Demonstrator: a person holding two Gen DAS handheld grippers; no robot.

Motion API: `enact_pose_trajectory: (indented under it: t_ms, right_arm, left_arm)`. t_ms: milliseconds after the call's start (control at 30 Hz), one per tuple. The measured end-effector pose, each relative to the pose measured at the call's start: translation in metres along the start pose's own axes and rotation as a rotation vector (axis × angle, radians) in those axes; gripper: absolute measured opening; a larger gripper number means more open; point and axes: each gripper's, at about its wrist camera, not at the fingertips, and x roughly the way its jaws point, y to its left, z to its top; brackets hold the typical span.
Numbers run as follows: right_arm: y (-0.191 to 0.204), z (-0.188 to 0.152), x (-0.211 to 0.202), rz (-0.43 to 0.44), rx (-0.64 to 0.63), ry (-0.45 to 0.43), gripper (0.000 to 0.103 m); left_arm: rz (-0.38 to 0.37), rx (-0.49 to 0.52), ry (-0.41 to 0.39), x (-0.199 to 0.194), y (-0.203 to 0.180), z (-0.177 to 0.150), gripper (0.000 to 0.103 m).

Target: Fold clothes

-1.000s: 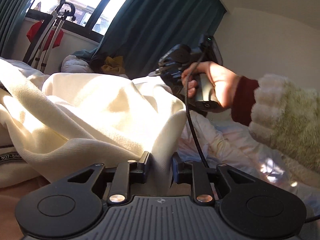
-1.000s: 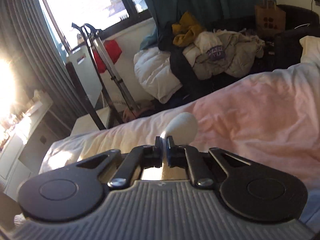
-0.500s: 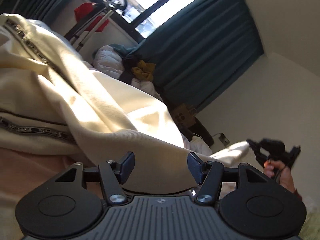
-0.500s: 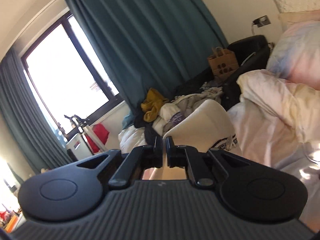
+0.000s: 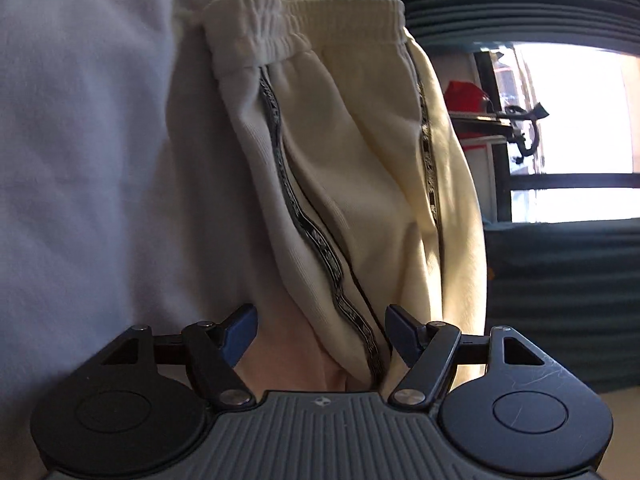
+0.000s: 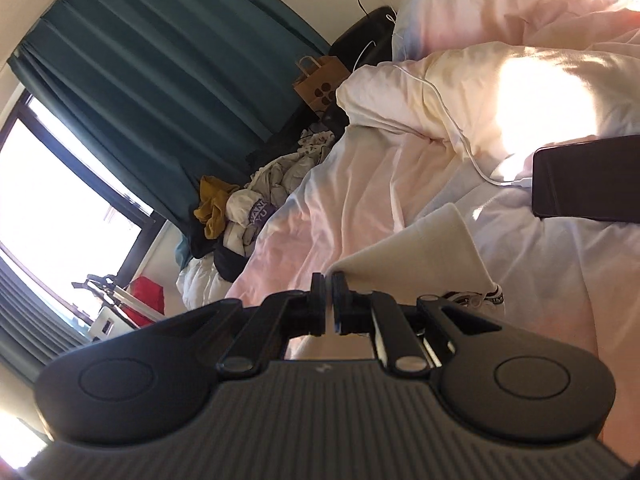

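My left gripper point(image 5: 322, 330) is open, jaws wide, nothing pinched. The pants point(image 5: 340, 152) lie ahead on the duvet point(image 5: 80, 160), long axis running away from me, waistband at the far end, stripes lengthwise. My right gripper point(image 6: 328, 300) is clamped on a cream corner of the pants point(image 6: 420, 252). Phone point(image 6: 588, 178) on charger beside it. Curtains point(image 6: 160, 80), window point(image 6: 48, 208), laundry pile point(image 6: 256, 200) behind.

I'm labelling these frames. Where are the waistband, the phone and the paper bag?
waistband point(image 5: 320, 20): left wrist view, middle of the elastic band.
phone point(image 6: 588, 180): right wrist view, centre of the dark screen.
paper bag point(image 6: 320, 84): right wrist view, front face.
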Motion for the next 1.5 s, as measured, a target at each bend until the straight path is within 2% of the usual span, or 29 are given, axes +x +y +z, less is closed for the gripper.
enact_pose_trajectory:
  t_ms: [67, 133, 200, 233, 300, 400, 467, 533, 633, 733, 833, 933, 1067, 1167, 1267, 1500]
  right_arm:
    - [-0.009, -0.004, 0.001, -0.007, 0.018, 0.01, 0.006]
    - [-0.018, -0.008, 0.001, -0.015, 0.036, 0.021, 0.006]
    - [-0.017, -0.009, 0.003, -0.011, 0.025, 0.014, 0.006]
    - [-0.015, -0.009, 0.003, -0.009, 0.012, 0.007, 0.006]
    - [-0.012, -0.008, 0.001, -0.001, -0.003, -0.009, 0.006]
    - [-0.008, -0.007, -0.002, 0.019, -0.011, -0.037, 0.006]
    - [-0.005, -0.002, -0.008, 0.03, -0.03, -0.083, 0.006]
    - [-0.003, 0.002, -0.013, 0.04, -0.039, -0.128, 0.005]
    - [-0.001, 0.007, -0.021, 0.065, -0.043, -0.195, 0.005]
    - [0.002, 0.012, -0.033, 0.073, -0.039, -0.287, 0.005]
    - [0.018, 0.019, -0.049, 0.054, -0.094, -0.439, 0.003]
    - [0.027, 0.035, -0.04, -0.013, -0.148, -0.479, 0.003]
    - [0.0, 0.032, 0.011, -0.135, -0.165, -0.286, 0.003]
    - [-0.031, 0.027, 0.034, -0.208, -0.129, -0.135, 0.003]
    - [-0.054, 0.031, 0.025, -0.176, -0.066, -0.051, 0.003]
    - [-0.078, 0.022, -0.038, -0.094, -0.036, 0.038, 0.006]
  left_arm:
    - [-0.006, -0.049, -0.037, 0.006, 0.005, 0.006, 0.066]
    - [-0.014, -0.069, -0.076, 0.011, 0.008, 0.013, 0.053]
    - [-0.007, -0.064, -0.112, 0.008, 0.008, 0.017, 0.024]
    - [0.0, -0.061, -0.127, 0.006, 0.009, 0.02, 0.013]
    - [0.003, -0.061, -0.171, -0.006, 0.006, 0.027, 0.005]
    - [-0.035, -0.027, -0.232, -0.04, -0.008, 0.034, 0.004]
    - [-0.054, 0.061, -0.263, -0.061, -0.03, 0.039, 0.004]
    - [-0.059, 0.134, -0.268, -0.078, -0.048, 0.043, 0.004]
    - [-0.075, 0.178, -0.283, -0.105, -0.063, 0.054, 0.003]
    - [-0.094, 0.164, -0.277, -0.129, -0.057, 0.066, 0.004]
    - [-0.043, 0.148, -0.251, -0.144, -0.035, 0.071, 0.004]
    - [0.007, 0.132, -0.225, -0.158, -0.013, 0.077, 0.004]
    - [0.063, 0.097, -0.199, -0.176, 0.019, 0.081, 0.004]
    - [0.038, 0.041, -0.223, -0.176, 0.038, 0.078, 0.005]
    - [0.031, 0.028, -0.237, -0.175, 0.043, 0.077, 0.005]
    - [0.049, 0.081, -0.251, -0.176, 0.044, 0.074, 0.008]
